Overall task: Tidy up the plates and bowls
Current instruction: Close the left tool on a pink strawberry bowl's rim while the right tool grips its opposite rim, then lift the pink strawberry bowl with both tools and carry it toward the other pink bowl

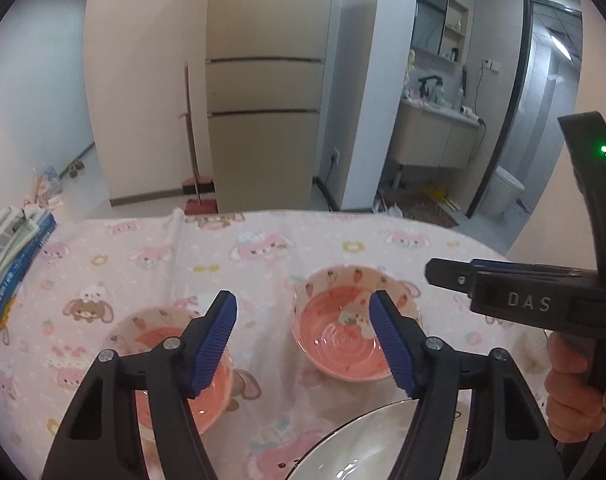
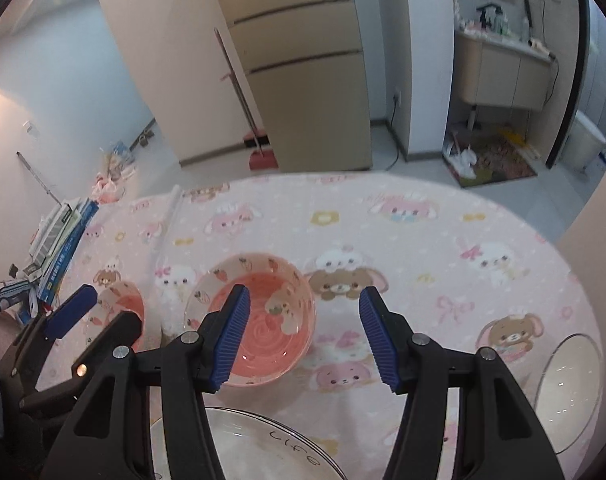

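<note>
Bowls: two, pink, both printed with strawberries and a rabbit, both empty. Left bowl point(image 1: 175, 364) partly hidden behind the left gripper's point(image 1: 303, 340) near finger; right bowl point(image 1: 343, 332) standing a little beyond the gap between that gripper's blue pads point(image 1: 217, 344), touched by neither. Same two bowls in the right wrist view: right bowl point(image 2: 255, 320) behind the right gripper's point(image 2: 303, 336) left pad, left bowl point(image 2: 119, 312) further left, near the left gripper's blue tip.

Plates: two. White plate with a thin dark rim point(image 1: 355, 440) at the near table edge, under both grippers, empty, handwritten lettering on its rim point(image 2: 295, 446) in the right wrist view. Second plate, clear or glassy point(image 2: 567, 392), far right on the table, well apart from the bowls, likewise empty.

Grippers: two, black with blue ribbed pads, each hand-held; a hand point(image 1: 575, 384) wrapped round the right gripper's handle in the left wrist view. Left jaws partly apart, nothing between the pads, nothing held. Right jaws about half apart, gripping nothing, only tablecloth behind the gap.

Table point(image 2: 423, 240): one, round-edged, covered in a pink cloth with bunnies and bears. Stack of books point(image 1: 11, 248) at its left edge.
</note>
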Available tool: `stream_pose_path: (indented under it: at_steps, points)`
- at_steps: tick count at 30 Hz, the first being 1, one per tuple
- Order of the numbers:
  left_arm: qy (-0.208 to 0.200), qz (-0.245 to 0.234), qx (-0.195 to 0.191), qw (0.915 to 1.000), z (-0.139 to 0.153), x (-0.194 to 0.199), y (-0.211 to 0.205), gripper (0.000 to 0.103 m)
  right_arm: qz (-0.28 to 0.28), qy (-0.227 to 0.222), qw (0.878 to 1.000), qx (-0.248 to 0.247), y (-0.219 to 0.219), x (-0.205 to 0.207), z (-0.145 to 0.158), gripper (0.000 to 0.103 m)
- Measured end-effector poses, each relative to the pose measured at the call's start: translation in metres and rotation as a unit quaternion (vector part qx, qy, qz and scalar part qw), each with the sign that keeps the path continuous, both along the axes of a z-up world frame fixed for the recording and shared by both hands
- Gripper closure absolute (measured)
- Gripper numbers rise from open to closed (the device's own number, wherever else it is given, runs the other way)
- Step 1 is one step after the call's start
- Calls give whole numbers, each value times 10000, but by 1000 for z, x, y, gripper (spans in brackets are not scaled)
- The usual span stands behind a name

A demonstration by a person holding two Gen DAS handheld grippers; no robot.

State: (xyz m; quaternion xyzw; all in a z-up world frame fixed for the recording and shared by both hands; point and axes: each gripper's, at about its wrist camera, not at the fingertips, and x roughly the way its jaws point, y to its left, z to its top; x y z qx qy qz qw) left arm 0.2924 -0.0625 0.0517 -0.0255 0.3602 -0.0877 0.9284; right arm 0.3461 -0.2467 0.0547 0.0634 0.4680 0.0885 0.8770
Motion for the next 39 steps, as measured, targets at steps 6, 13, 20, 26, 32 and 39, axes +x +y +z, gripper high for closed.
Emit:
stream_pose_path:
  at_steps: [6, 13, 20, 26, 32, 39]
  points:
    - [439, 98, 170, 9988, -30, 17, -1, 39, 50, 555, 9981, 264, -1, 13, -30, 51]
    - [915, 42, -213, 9956, -52, 31, 7, 49, 44, 784, 9966, 249, 2, 21, -46, 54]
    - [1190, 28, -403, 9921, -66, 38, 9, 54, 76, 1104, 9936, 230, 9, 26, -65, 68]
    - [1287, -26, -484, 9905, -76, 43, 4, 64, 164, 1150, 9931, 187, 16, 26, -72, 73]
    - [1248, -93, -415, 9913, -76, 42, -1, 65, 124, 1241, 9920, 187, 17, 29, -82, 85]
    - [1252, -210, -447, 9909, -74, 39, -5, 76, 127, 1211, 9925, 48, 23, 28, -87, 88]
